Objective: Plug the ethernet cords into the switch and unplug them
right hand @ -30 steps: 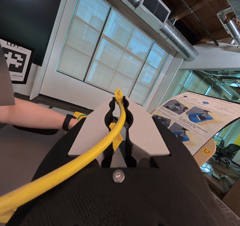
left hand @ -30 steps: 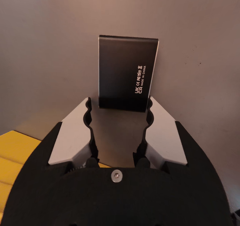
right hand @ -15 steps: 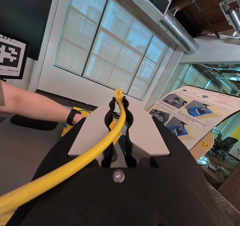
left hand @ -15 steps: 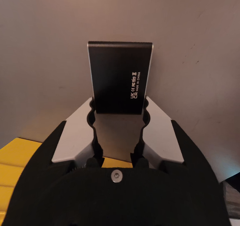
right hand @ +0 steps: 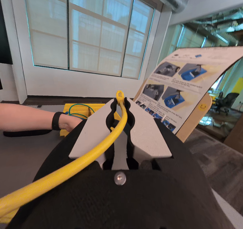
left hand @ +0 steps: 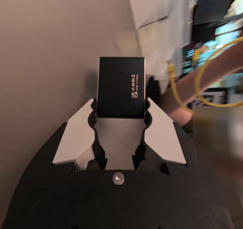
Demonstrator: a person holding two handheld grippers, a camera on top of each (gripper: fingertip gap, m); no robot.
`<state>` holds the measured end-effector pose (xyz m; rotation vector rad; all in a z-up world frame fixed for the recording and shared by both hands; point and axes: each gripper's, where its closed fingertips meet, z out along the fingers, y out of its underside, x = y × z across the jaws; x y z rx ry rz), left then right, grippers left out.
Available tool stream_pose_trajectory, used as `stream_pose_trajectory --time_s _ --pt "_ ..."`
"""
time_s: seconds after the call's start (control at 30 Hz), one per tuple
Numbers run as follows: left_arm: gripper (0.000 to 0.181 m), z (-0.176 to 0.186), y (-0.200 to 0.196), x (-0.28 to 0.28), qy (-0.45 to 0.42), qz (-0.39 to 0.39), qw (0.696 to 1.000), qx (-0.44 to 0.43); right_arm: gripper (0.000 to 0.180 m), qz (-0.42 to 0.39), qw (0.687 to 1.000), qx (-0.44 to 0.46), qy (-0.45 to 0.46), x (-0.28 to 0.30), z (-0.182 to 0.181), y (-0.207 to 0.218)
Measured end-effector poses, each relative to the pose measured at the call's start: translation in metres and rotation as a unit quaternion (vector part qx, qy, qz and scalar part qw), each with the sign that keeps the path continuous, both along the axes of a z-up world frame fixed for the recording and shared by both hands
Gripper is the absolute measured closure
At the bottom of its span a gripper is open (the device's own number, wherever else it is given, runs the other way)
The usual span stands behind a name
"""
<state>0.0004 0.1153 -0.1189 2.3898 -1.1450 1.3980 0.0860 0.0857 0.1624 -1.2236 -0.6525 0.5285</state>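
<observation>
Your left gripper (left hand: 120,104) has the black switch (left hand: 120,87) pinched by its near end between both fingertips, jaws held wide by the switch's width; the switch stands out ahead of the fingers with its flat printed face toward the camera, a grey surface (left hand: 46,51) behind it; its ports are not in sight. Your right gripper (right hand: 120,101) is clamped nearly closed on the yellow cord (right hand: 92,154) just behind its plug (right hand: 119,95); the plug pokes out past the fingertips, pointing forward and up, and the cord arcs back over the left finger and off the lower left corner. In the left wrist view the same cord (left hand: 174,89) shows at right, plug (left hand: 171,70) uppermost, looping in front of a forearm (left hand: 197,91), well apart from the switch; that side is blurred. In the right wrist view an arm (right hand: 26,117) with a black wristband (right hand: 55,121) reaches toward a yellow bin (right hand: 78,109) holding green cord (right hand: 78,106); a curved instruction sheet (right hand: 184,84) stands at right; windows (right hand: 85,31) lie behind.
</observation>
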Motion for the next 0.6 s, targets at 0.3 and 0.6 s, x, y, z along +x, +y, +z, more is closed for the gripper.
stream_pose_trajectory --time_s 0.3,0.6 --pt "0.108 0.088 -0.022 0.021 -0.259 0.077 0.954 -0.130 0.168 -0.003 0.997 -0.073 0.013 -0.002 -0.020 0.022" --pt "0.109 0.160 0.009 -0.002 -0.413 0.160 0.886 -0.134 0.168 0.009 0.997 -0.075 0.004 -0.014 -0.019 0.020"
